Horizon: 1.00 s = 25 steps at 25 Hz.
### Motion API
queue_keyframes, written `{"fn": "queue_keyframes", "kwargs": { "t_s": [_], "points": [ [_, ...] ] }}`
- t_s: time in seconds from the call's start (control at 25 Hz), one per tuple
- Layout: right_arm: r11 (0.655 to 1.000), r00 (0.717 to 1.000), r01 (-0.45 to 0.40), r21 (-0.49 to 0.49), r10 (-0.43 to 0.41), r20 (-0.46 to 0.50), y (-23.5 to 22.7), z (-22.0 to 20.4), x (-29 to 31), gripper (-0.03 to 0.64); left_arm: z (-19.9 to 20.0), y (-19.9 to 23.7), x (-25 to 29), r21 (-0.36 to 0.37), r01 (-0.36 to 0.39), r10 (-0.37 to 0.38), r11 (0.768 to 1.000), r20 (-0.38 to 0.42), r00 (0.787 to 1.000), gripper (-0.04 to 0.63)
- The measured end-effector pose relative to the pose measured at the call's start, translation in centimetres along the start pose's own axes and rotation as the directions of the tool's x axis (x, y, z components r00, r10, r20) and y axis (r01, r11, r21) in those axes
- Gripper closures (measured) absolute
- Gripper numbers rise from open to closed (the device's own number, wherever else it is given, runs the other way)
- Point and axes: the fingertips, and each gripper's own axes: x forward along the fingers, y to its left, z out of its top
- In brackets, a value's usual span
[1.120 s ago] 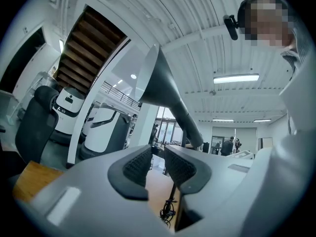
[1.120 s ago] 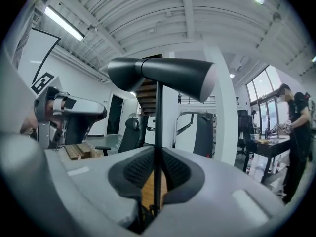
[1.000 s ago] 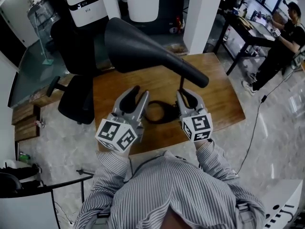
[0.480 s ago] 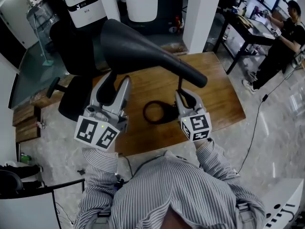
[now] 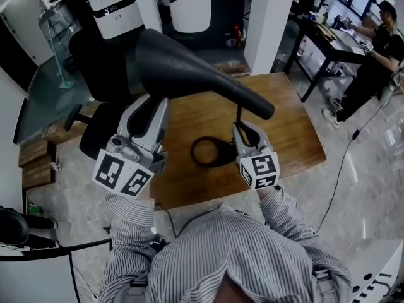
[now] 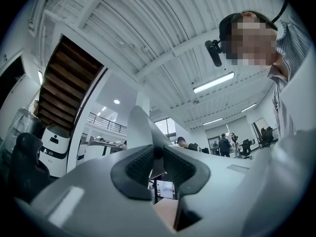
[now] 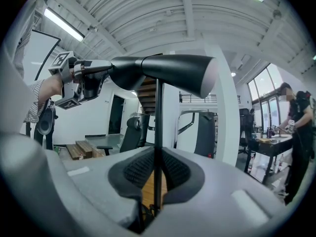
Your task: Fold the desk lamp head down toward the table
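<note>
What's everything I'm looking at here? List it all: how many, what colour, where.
lamp head: one, black, above the table
stem: one, black, thin, upright
base: one, black ring, on the table
table: one, brown wood, centre
chair: one, black, left of the table
pillar: one, white, behind the table
machines: two, white with black trim, at the back
bystander: one, dark clothes, far right
desk: one, black, beside the bystander
planks: brown, floor at left
shirt: one, striped, bottom
left claw: one, grey, closing on the lamp head's wide end
right claw: one, grey, shut on the stem
</note>
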Motion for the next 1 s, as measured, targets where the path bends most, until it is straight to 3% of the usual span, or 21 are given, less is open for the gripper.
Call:
{"fn": "queue_keyframes", "kwargs": {
  "t_s": [0.72, 1.0],
  "points": [
    [1.000, 1.000, -0.017, 0.009, 0.017, 0.004, -0.1, -0.2, -0.2, 0.575, -0.9, 0.2, -0.4, -0.065, 0.052, -0.055, 0.997, -0.045, 0.998, 0.543],
    [1.000, 1.000, -0.029, 0.009, 0.029, 0.002, 0.0, 0.2, 0.2, 0.575, -3.6, 1.3, -1.5, -0.199, 0.016, -0.030, 0.980, -0.064, 0.997, 0.546]
  ]
}}
